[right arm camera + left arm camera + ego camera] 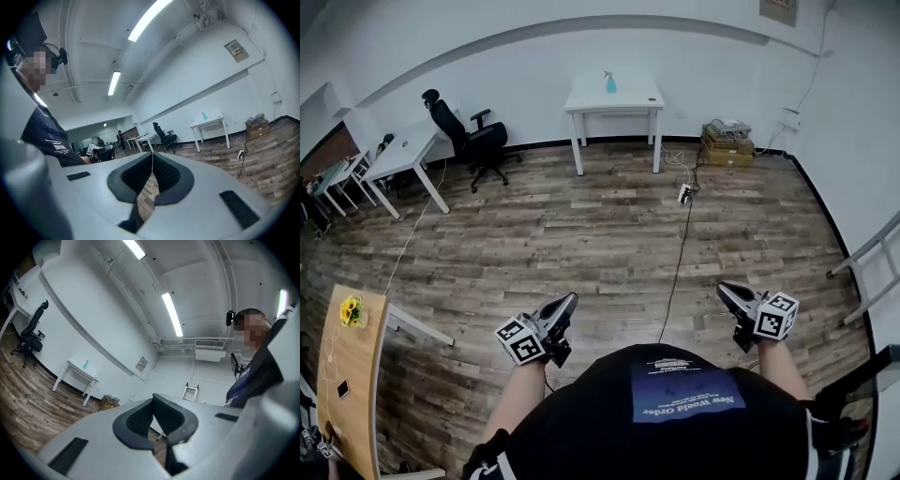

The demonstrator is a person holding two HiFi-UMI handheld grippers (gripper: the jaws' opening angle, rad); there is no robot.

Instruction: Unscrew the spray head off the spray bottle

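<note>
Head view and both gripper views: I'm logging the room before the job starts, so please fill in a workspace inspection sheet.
Surface: white table against the far wall, across the room from the person.
Job's things: spray bottle upright on that table.
Clutter: cardboard boxes on the floor beside the table.
Grippers: left gripper and right gripper both shut, empty, close to the person's body.
Cables: black cable across the wood floor to a power strip.
Surroundings: office chair, white side desk, wooden desk with flowers.

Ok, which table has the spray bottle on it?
The white table against the far wall; the desk by the office chair and the wooden table show none.
</note>
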